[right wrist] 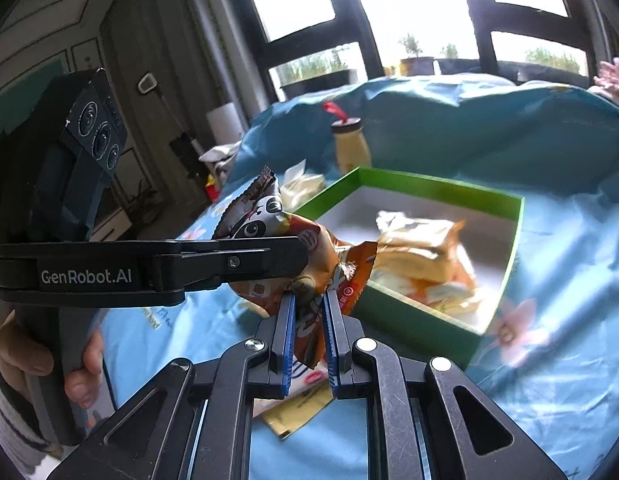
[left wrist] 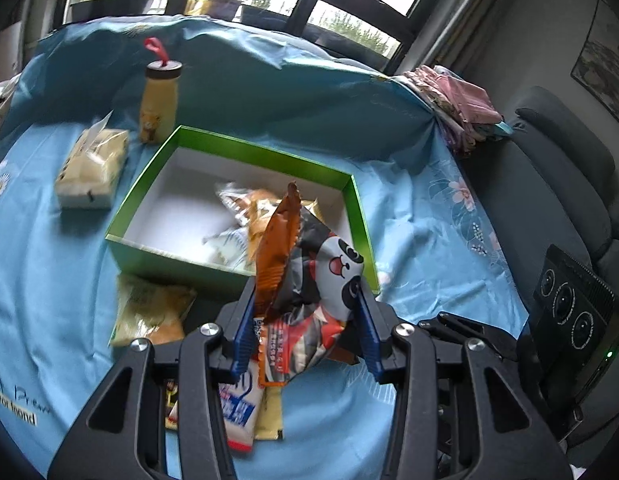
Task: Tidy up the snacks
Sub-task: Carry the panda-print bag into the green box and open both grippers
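So, quick rundown of where things stand:

Left gripper [left wrist: 307, 322]: blue pads about a bag's width apart, closed in on a puffy panda-print snack bag [left wrist: 327, 280] and an orange-brown foil snack packet [left wrist: 277, 256] bunched together, held up just in front of the box.

Right gripper [right wrist: 309, 334]: pads nearly together, pinching the orange-brown packet's [right wrist: 309, 276] lower end, so both tools are on the same bundle.

Box: open green cardboard box with a white inside [left wrist: 351, 196], sitting on the blue floral cloth [left wrist: 429, 240], a few crinkly yellow-orange packets [left wrist: 245, 224] already in it.

Handling, my guess: light, air-filled, slippery film. Squeeze hard and it crushes or pops; grab the flat crimped seam, not the belly.

Left view only: loose packets on the cloth under the gripper [left wrist: 245, 404], a clear-wrapped pale yellow pack [left wrist: 93, 168], and a yellow bottle with a red loop [left wrist: 159, 100].

Right view only: the person's hand [right wrist: 37, 356] around the left tool's handle, and how the bundle sits short of the box's near wall [right wrist: 409, 316].
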`<state>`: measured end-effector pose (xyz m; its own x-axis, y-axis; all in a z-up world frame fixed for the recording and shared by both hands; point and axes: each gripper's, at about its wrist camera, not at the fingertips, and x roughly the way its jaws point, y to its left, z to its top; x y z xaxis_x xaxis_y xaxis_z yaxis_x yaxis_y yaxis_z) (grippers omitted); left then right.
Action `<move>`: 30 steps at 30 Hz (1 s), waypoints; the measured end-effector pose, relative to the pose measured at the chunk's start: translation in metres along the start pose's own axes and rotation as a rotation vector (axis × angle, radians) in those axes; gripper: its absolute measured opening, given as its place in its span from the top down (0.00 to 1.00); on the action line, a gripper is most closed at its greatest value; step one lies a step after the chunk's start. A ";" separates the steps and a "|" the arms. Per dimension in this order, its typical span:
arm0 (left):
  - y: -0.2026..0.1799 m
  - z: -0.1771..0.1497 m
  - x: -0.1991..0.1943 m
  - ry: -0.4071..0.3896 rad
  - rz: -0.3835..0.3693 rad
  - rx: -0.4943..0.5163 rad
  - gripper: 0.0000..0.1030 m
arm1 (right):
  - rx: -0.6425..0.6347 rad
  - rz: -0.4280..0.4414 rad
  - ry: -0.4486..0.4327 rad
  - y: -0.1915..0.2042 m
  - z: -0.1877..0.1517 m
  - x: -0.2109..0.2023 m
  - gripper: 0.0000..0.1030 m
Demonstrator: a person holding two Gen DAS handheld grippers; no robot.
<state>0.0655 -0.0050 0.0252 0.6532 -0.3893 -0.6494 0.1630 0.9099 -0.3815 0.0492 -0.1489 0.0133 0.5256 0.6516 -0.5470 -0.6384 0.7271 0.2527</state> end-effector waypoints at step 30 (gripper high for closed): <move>0.038 0.055 0.060 0.013 0.024 -0.016 0.56 | -0.005 -0.054 0.040 -0.038 0.043 0.067 0.85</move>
<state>0.1514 0.0136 0.0078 0.6470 -0.3691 -0.6672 0.1354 0.9168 -0.3758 0.1330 -0.1238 0.0011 0.5364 0.6020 -0.5915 -0.6122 0.7600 0.2182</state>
